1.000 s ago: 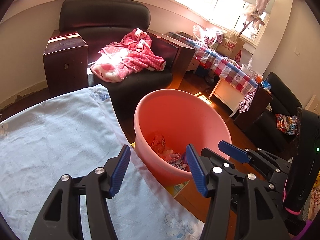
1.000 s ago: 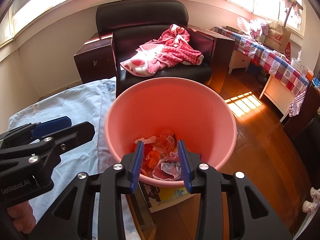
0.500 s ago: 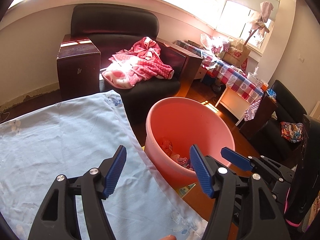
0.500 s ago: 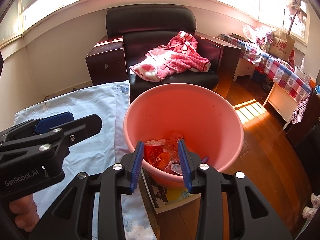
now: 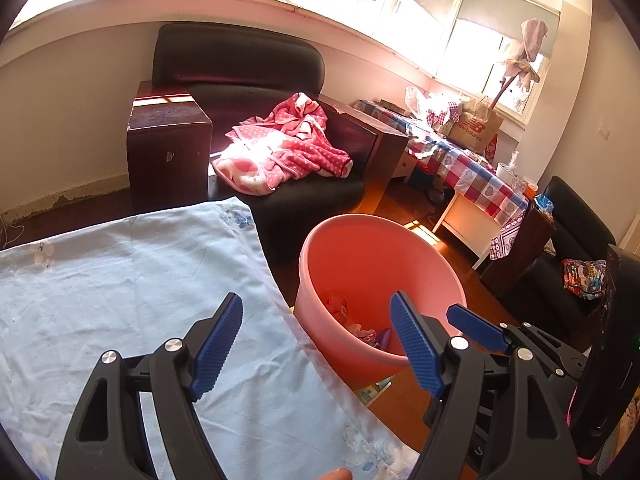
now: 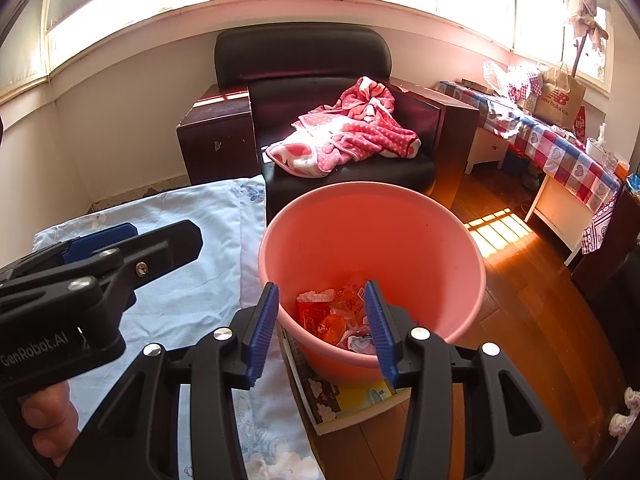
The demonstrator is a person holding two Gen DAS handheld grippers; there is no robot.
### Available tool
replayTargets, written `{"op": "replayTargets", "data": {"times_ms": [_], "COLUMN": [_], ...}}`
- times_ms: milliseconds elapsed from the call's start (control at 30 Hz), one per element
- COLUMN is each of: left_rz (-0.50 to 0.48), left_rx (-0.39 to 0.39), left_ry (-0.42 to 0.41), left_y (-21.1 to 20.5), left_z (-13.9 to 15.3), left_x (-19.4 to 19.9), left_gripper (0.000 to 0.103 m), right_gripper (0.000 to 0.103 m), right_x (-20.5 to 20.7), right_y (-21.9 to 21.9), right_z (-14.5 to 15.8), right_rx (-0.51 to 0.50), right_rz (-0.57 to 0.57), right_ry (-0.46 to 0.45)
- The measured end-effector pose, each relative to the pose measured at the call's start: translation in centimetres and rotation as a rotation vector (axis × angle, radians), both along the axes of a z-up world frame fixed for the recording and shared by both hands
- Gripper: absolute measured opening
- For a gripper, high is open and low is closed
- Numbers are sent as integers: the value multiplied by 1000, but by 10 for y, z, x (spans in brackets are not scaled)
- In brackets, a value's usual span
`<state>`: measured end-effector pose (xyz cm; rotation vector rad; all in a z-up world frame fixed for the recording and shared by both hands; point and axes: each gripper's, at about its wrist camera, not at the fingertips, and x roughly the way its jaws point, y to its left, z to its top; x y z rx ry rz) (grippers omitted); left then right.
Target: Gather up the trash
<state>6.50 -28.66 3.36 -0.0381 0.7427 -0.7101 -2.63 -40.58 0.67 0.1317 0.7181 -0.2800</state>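
Note:
A pink plastic basin stands on the floor beside the light blue cloth-covered table. Crumpled wrappers lie in its bottom. My left gripper is open and empty, held above the table's right edge. My right gripper is open and empty, held over the basin's near rim. Each gripper also shows from the side in the other's view, the right and the left.
A black armchair with a pink dotted blanket stands behind the basin. A dark wooden side cabinet stands to its left. A long table with a checked cloth runs along the right. A book lies under the basin.
Both grippers have pulled back and up from the basin, which now looks smaller and farther. The right gripper's jaws have opened wider. The left stays open.

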Motion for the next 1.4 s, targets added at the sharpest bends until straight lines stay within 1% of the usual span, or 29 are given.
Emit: {"op": "replayTargets", "data": {"times_ms": [233,567,800,1033,1400], "left_rz": [35,63,78,96,95], "left_rx": [16,19,25,27,26], "left_ry": [-40,-49,-72,-76,-76], "left_y": [7,20,25,31,33], "left_z": [-1,-3,-1,-2,-3], "left_x": [-7,-10,-17,-19,-19], "left_gripper": [75,75,75,75,75], "right_gripper": [45,45,45,45,45], "right_x": [0,-2,-6,-6,-6], "right_y": [7,16,23,28,30], "right_z": [0,0,-1,-2,-2], "right_rx": [3,0,1,-4,-4], "right_rz": [15,28,34,40,40], "right_ry": [-11,-37,-48,-47,-48]}}
